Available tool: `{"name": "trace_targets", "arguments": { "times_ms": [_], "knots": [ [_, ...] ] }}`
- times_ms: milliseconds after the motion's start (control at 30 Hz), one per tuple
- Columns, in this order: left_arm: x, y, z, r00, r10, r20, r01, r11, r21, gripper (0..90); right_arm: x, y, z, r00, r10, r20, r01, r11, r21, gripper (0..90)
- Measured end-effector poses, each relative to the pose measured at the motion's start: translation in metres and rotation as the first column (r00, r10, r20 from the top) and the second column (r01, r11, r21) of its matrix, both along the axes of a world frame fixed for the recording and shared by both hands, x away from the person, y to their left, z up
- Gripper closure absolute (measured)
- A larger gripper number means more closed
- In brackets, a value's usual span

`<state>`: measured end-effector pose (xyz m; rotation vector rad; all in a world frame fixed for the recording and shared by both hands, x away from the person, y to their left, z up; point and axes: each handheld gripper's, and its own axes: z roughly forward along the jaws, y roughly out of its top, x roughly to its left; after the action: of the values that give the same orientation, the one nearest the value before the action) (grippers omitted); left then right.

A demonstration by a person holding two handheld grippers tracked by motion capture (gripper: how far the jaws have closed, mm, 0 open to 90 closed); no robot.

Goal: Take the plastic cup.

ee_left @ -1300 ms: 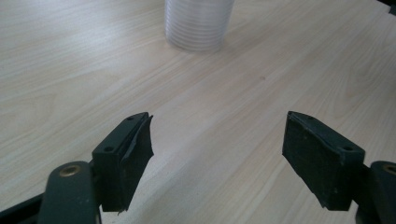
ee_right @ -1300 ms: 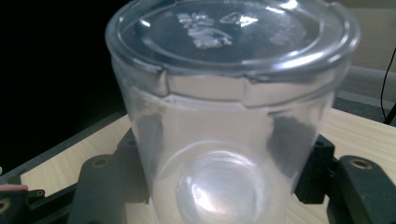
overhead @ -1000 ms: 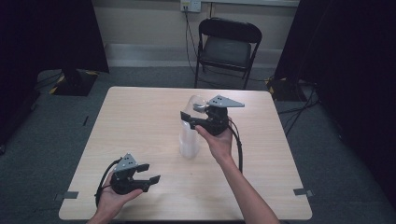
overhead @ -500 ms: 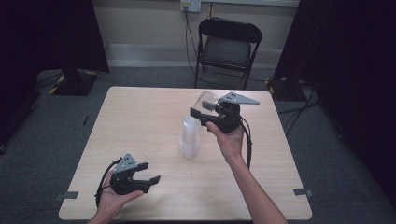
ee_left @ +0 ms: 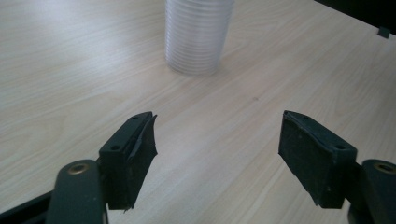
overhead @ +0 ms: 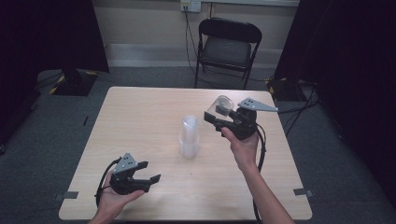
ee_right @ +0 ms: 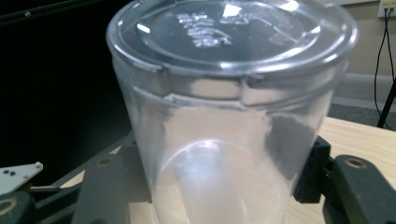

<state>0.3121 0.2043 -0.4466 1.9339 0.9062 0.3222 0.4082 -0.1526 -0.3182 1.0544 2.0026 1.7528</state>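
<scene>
Right gripper (overhead: 218, 122) clamps clear cup (overhead: 219, 108), base-up, held aloft right of cup stack (overhead: 189, 136) at table (overhead: 140, 112) centre. Grip firm yet gentle; thin plastic likely buckles. Left gripper (overhead: 152, 171) gapes wide, empty, near-left of stack.

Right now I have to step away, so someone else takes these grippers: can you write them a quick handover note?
Right gripper: shut on a clear plastic cup, held off the table at its far right, base turned away from the hand.
Left gripper: open, holding nothing, near left.
Stack of cups: upright mid-table.
Done: one cup is gripped, apart from the stack.
Left: set that cup down; likely more to pull from the stack.
</scene>
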Motion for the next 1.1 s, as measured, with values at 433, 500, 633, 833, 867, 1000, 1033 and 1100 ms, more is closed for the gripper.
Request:
{"name": "trace_targets", "arguments": {
  "times_ms": [433, 500, 633, 833, 867, 1000, 1033, 1100],
  "knots": [
    [0.003, -0.005, 0.007, 0.9997, -0.019, 0.015, 0.019, 0.9998, -0.008, 23.8, -0.015, -0.018, -0.025, 0.9951, -0.029, -0.095, 0.028, 1.000, -0.011, 40.4],
    [0.004, -0.005, 0.009, 0.9998, -0.005, 0.019, 0.005, 0.9999, -0.012, 25.2, -0.019, -0.019, -0.029, 0.9929, -0.040, -0.112, 0.039, 0.999, -0.010, 40.4],
    [0.007, -0.005, 0.016, 0.9991, -0.001, 0.042, 0.001, 1.0000, -0.008, 28.6, -0.023, -0.021, -0.033, 0.9912, -0.040, -0.126, 0.040, 0.999, -0.004, 40.4],
    [0.015, -0.025, 0.036, 0.9943, -0.061, 0.087, 0.061, 0.9981, 0.009, 29.3, -0.031, -0.024, -0.038, 0.9874, -0.030, -0.155, 0.032, 0.999, 0.010, 40.4],
    [0.017, -0.028, 0.039, 0.9927, -0.076, 0.093, 0.076, 0.9971, 0.008, 30.8, -0.032, -0.025, -0.040, 0.9866, -0.025, -0.161, 0.028, 1.000, 0.014, 40.3],
    [0.023, -0.041, 0.041, 0.9901, -0.101, 0.098, 0.103, 0.9944, -0.022, 36.2, -0.034, -0.027, -0.044, 0.9849, -0.027, -0.171, 0.031, 0.999, 0.022, 40.3],
    [0.025, -0.047, 0.040, 0.9880, -0.113, 0.105, 0.117, 0.9926, -0.031, 39.8, -0.035, -0.028, -0.045, 0.9836, -0.024, -0.179, 0.028, 0.999, 0.023, 40.3],
    [0.028, -0.055, 0.040, 0.9865, -0.121, 0.110, 0.128, 0.9901, -0.058, 45.0, -0.037, -0.028, -0.050, 0.9812, -0.021, -0.192, 0.026, 0.999, 0.022, 40.3]
  ]
}}
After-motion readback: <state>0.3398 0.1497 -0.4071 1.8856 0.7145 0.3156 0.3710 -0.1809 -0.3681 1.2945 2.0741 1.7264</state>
